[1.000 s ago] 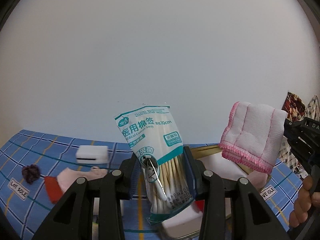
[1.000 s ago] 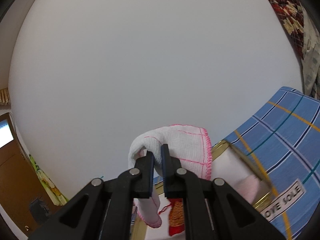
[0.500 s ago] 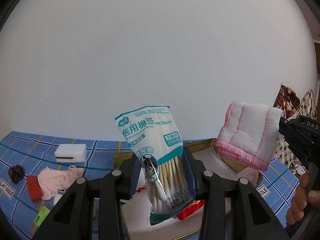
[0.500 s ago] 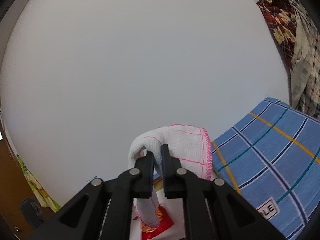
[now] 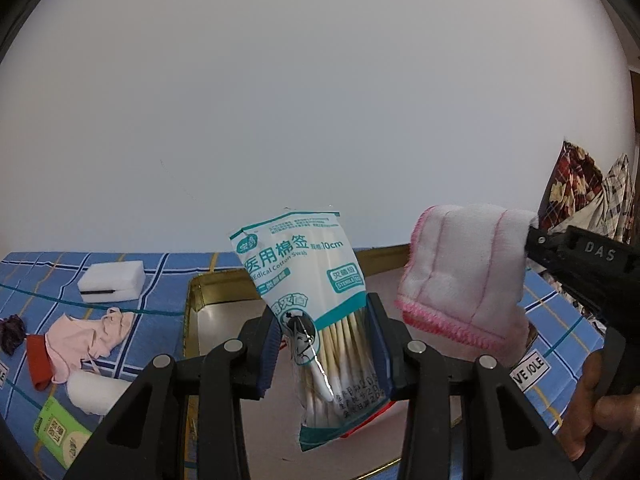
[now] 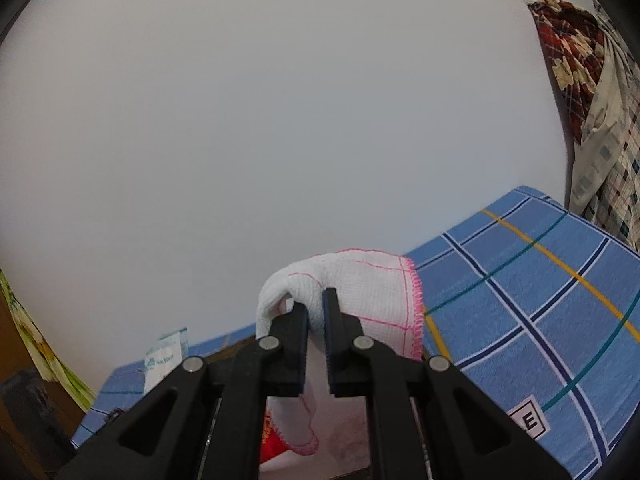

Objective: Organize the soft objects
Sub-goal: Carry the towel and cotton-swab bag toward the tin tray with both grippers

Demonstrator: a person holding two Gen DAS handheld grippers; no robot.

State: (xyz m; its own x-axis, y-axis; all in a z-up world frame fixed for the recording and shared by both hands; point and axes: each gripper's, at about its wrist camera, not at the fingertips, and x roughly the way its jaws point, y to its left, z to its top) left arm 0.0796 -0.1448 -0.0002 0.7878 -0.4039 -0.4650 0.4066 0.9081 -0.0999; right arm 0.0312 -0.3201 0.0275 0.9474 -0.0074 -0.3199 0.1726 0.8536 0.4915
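Left tool (image 5: pixel 324 344): pinched on the cotton swab packet, one blue-padded finger on each side of its lower half
Cotton swab packet (image 5: pixel 316 300): white and teal plastic bag of wooden-stemmed swabs, upright with a slight lean, printed face toward the left wrist camera; held above the tray; its top corner also showed at the left edge of the right wrist view (image 6: pixel 166 354)
Right tool (image 6: pixel 315 320): pressed together on a fold of the washcloth; seen from the left wrist view as a black body entering from the right (image 5: pixel 532 236)
Washcloth (image 5: pixel 464 276): white, folded, pink stitched edging, hanging from the right tool above the right part of the tray; in the right wrist view it draped over and below the fingertips (image 6: pixel 360 288)
Tray (image 5: pixel 224 308): shallow metal tray with a gold-coloured rim, lying on the blue checked cloth beneath both tools
Red item (image 6: pixel 274 444): in the tray under the washcloth, mostly hidden
Blue checked cloth (image 6: pixel 520 300): covered the surface under everything; whether a counter or a bed could not be told
White block (image 5: pixel 112 282): on the cloth, left of the tray
Pink garment (image 5: pixel 88 336): crumpled, left of the tray, near the white block
Green packet (image 5: pixel 60 436): lower left, on the cloth
Hand (image 5: pixel 600 404): gripping the right tool's handle, lower right
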